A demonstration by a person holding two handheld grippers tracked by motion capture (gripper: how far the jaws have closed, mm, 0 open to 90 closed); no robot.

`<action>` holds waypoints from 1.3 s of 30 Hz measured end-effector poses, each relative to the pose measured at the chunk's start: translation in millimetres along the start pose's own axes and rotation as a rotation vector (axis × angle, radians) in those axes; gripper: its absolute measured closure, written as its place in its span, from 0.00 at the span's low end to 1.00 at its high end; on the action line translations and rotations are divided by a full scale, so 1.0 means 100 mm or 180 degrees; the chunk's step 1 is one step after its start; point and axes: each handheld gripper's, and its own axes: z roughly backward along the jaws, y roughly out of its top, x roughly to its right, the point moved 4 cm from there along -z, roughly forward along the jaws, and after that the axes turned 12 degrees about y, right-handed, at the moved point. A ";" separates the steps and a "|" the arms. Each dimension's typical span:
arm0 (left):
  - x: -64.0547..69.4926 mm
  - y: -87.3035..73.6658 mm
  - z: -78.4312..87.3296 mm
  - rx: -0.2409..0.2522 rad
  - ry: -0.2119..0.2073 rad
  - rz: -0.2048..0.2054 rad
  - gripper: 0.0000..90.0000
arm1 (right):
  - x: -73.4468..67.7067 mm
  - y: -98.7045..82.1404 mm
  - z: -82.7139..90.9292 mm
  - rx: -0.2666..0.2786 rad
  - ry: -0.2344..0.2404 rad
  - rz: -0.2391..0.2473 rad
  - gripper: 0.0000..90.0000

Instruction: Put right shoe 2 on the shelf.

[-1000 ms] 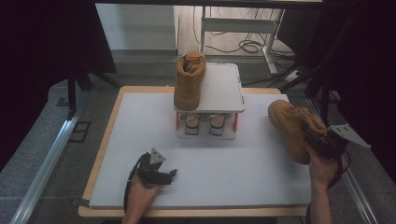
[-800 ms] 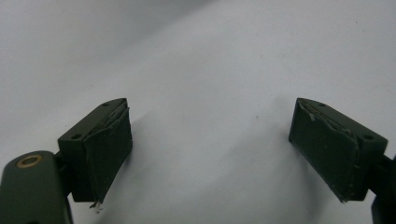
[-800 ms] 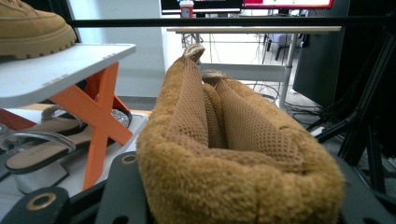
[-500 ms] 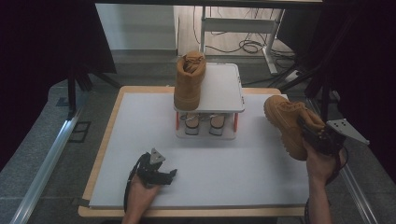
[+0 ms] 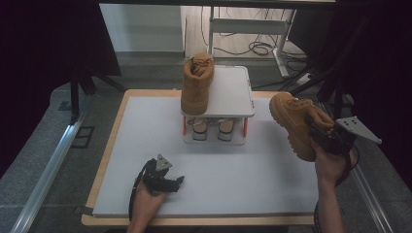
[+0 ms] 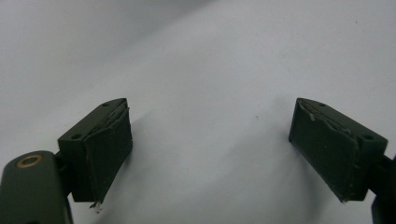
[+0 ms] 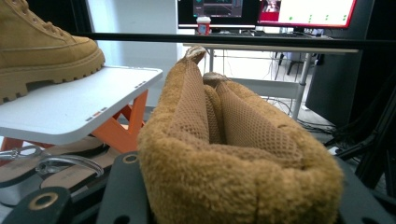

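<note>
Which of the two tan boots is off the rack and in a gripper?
The boot at the table's right edge, clamped at its collar by the right gripper. The other boot stands on the white rack's top shelf.

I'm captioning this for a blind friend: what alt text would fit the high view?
A person's right gripper holds a tan boot by its collar above the white table, beside a small two-tier rack with a matching boot on top. The left gripper rests open on the table.

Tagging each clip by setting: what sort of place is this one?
Probably a lab or office workroom: a white work table with a small shoe rack, monitors on a desk behind, and cables on the floor.
</note>
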 end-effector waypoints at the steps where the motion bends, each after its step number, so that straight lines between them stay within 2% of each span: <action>1: 0.00 0.00 0.00 0.0001 0.0000 0.0000 0.15 | -0.01 0.01 0.00 0.0002 0.0006 0.0011 0.59; 28: 0.00 0.00 0.00 0.0000 -0.0001 -0.0006 0.15 | -0.27 0.43 -0.12 0.0181 0.0135 0.0188 0.59; 39: 0.00 0.00 0.00 0.0003 0.0004 -0.0014 0.15 | -0.36 0.55 -0.20 0.0202 0.0197 0.0224 0.59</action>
